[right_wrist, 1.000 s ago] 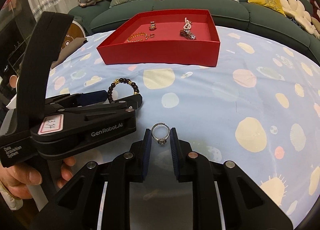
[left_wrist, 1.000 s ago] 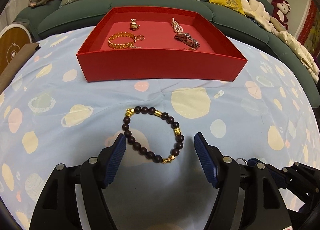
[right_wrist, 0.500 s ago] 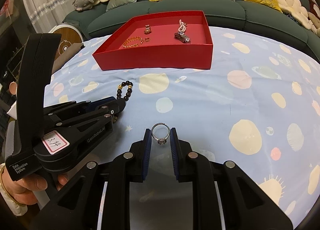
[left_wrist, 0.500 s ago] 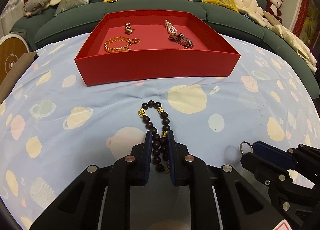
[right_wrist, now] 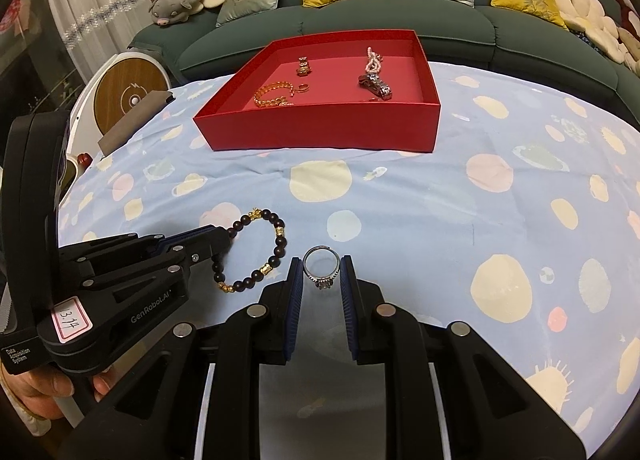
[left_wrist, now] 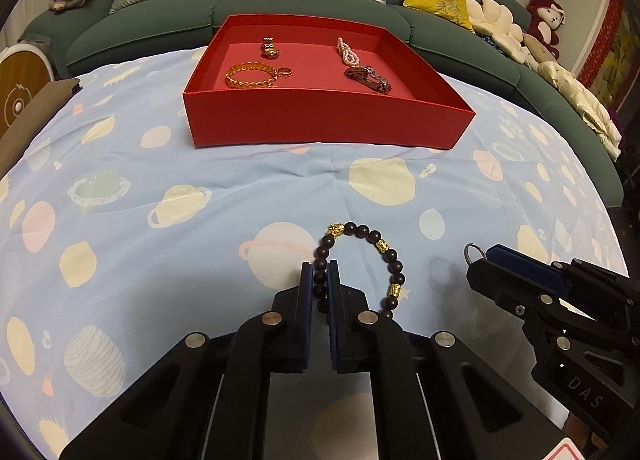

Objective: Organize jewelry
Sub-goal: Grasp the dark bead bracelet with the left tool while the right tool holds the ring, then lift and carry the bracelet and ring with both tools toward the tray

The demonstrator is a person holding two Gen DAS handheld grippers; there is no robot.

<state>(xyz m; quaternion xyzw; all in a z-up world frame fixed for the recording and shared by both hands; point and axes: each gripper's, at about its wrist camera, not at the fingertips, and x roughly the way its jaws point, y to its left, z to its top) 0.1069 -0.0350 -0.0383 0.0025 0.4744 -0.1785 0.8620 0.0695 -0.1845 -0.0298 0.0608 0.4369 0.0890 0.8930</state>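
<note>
1. Five pieces already lie in the red tray (left_wrist: 320, 124); two remain outside it.
2. The left gripper (left_wrist: 319, 292) pinches the dark beaded bracelet (left_wrist: 384, 252), lifted near the tabletop (left_wrist: 200, 200); the right gripper (right_wrist: 321, 280) clamps the silver ring (right_wrist: 321, 266).
3. A second ago, the left fingers stood wide around the flat bracelet.

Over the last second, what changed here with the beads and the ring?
The left gripper closed on the bead bracelet, gripping one side of the loop. The right gripper kept its hold on the ring. The red tray and its jewelry stayed put.
</note>
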